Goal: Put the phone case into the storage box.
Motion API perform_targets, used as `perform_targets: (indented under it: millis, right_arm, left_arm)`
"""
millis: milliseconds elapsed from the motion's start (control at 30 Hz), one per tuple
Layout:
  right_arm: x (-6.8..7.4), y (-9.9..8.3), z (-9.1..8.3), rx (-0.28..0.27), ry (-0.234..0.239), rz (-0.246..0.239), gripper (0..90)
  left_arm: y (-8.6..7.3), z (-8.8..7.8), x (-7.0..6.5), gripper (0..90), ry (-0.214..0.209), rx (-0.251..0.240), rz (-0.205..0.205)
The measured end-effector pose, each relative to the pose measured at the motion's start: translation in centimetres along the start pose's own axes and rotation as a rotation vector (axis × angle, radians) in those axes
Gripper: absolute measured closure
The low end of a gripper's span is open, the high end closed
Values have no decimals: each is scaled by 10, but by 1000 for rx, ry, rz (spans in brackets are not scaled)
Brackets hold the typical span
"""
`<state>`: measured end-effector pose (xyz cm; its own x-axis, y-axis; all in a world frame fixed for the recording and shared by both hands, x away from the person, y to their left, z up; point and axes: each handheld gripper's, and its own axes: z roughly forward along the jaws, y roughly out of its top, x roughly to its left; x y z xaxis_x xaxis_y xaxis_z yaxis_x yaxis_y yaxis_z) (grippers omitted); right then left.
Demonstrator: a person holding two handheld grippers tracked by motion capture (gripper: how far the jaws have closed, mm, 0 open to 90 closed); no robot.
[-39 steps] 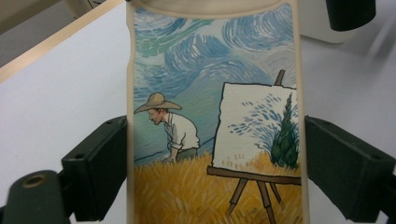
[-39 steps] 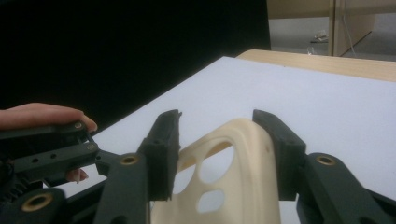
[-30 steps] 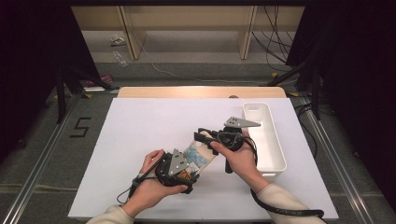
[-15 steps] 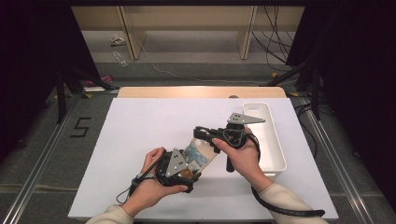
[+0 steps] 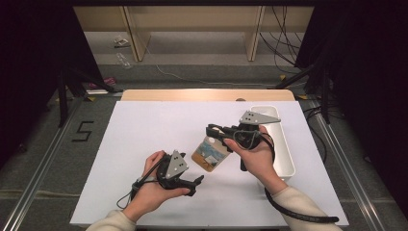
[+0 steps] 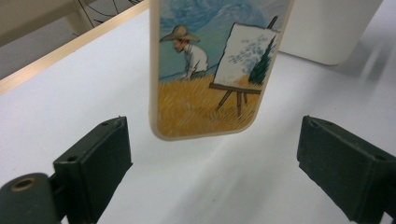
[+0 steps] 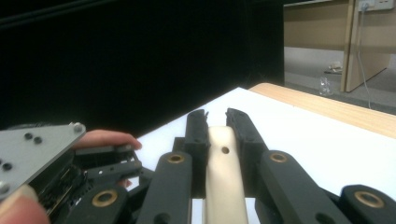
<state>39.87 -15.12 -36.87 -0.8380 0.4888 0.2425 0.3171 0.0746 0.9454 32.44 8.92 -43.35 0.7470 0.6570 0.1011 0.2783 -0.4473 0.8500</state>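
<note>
On the white table (image 5: 144,139), in the high view, the right gripper (image 5: 217,133) holds a phone case (image 5: 210,154) by its far end, tilted, with its near end lowest and apparently clear of the table. Its jaws have just been closing on the case. The case hangs near the middle of the table, just left of a white bin (image 5: 284,159) at the right edge. The left gripper (image 5: 195,183) lies near the front edge, near and left of the case, its tips close to the case without touching it.

In the left gripper view, the left gripper (image 6: 212,154) has its jaws spread wide, one at each side. The case (image 6: 210,70) hangs between and beyond them, touching neither. Its back shows a painter in a straw hat at an easel in a yellow field. The bin (image 6: 327,28) stands at the far right.

In the right gripper view, the right gripper (image 7: 215,116) is clamped on the cream edge of the case (image 7: 223,177), the pads pressing it from both sides. The left gripper's grey plate (image 7: 32,144) and a fingertip (image 7: 107,138) sit at the left. The blur there makes finer detail hard to read.
</note>
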Motion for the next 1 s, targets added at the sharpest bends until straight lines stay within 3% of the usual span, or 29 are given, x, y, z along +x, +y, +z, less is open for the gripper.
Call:
perform_targets:
  millis: [167, 400, 467, 667, 1000]
  right_arm:
    - [0, 6, -2, 42, 10, -67, 798]
    - [9, 17, -4, 153, 49, -236, 798]
    - [11, 18, -4, 177, 63, -257, 798]
    - [16, 17, -1, 248, 92, -301, 798]
    - [18, 17, 0, 267, 113, -306, 798]
  left_arm:
    - [-1, 0, 3, 100, 3, 0, -12]
    - [-1, -1, 5, 125, -6, 0, -25]
    - [-1, -1, 6, 134, -7, -4, -27]
    - [-2, -1, 6, 155, -27, 0, -26]
    - [0, 1, 7, 174, -56, -24, 3]
